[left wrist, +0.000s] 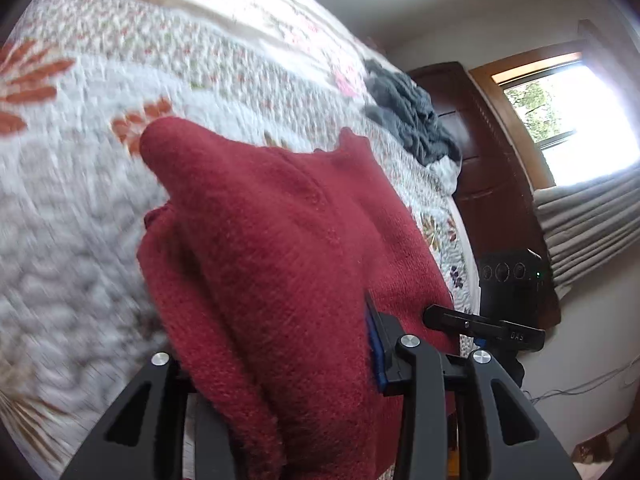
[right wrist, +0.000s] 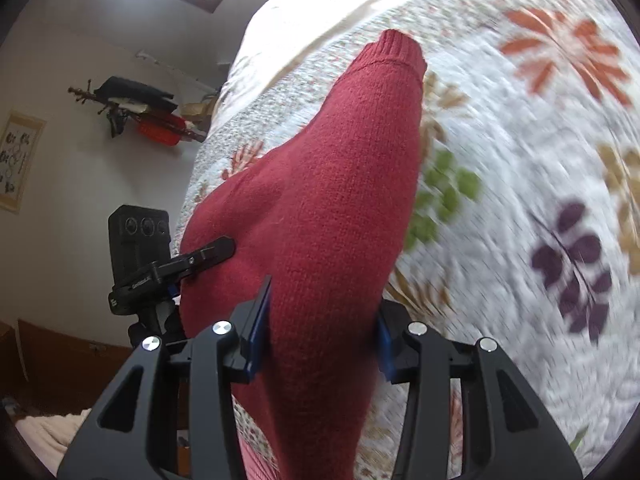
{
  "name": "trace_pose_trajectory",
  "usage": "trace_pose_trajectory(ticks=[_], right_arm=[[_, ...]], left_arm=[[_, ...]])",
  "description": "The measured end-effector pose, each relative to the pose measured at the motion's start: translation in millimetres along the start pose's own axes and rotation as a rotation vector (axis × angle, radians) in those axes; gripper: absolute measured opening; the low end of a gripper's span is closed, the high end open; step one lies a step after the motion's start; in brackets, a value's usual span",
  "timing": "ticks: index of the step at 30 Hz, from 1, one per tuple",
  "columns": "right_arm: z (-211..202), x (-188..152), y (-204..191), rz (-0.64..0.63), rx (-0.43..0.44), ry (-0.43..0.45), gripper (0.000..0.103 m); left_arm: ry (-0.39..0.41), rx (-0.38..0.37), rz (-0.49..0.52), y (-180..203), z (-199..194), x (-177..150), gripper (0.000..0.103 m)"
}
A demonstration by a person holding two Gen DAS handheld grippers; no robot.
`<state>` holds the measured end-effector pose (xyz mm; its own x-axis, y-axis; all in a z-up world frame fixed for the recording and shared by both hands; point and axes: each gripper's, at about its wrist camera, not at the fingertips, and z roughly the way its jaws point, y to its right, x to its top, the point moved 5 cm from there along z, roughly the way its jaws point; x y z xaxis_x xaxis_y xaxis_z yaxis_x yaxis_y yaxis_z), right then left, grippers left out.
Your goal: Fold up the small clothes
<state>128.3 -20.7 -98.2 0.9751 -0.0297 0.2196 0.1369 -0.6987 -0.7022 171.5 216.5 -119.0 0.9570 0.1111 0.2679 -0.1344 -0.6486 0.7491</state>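
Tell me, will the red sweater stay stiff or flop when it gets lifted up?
Probably floppy: the red sweater already sags and drapes between both sets of jaws. Its thick knit looks soft, likely a little heavy for its size. The fuzzy wool probably grips the pads instead of slipping.

Floral quilt [left wrist: 100, 200], window [left wrist: 568, 108], wall picture [right wrist: 18, 160]

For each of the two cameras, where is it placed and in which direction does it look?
Left wrist: sits on the left tongs, looks along them over the red sweater toward the window; the right tongs' finger shows.
Right wrist: sits on the right tongs, looks along the sleeve across the quilt.
Shared: sweater, quilt.
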Motion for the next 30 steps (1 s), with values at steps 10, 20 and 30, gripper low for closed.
trace_pose_trajectory(ticks=[10, 20, 30], right_arm=[[25.5, -42.1, 56.2, 0.075, -0.055, 0.005, 0.046], [0.5, -65.3, 60.1, 0.071, -0.093, 0.017, 0.070], [-0.5, -125.3, 70.3, 0.086, -0.073, -0.052, 0.062]], left_arm=[[-0.047, 0.076, 0.038, -23.3, 23.7, -28.1, 0.042], [-0.063, 0.161, 0.068, -19.6, 8.2, -53.4, 0.059], [-0.055, 0.238, 0.088, -18.7, -27.0, -117.5, 0.063]])
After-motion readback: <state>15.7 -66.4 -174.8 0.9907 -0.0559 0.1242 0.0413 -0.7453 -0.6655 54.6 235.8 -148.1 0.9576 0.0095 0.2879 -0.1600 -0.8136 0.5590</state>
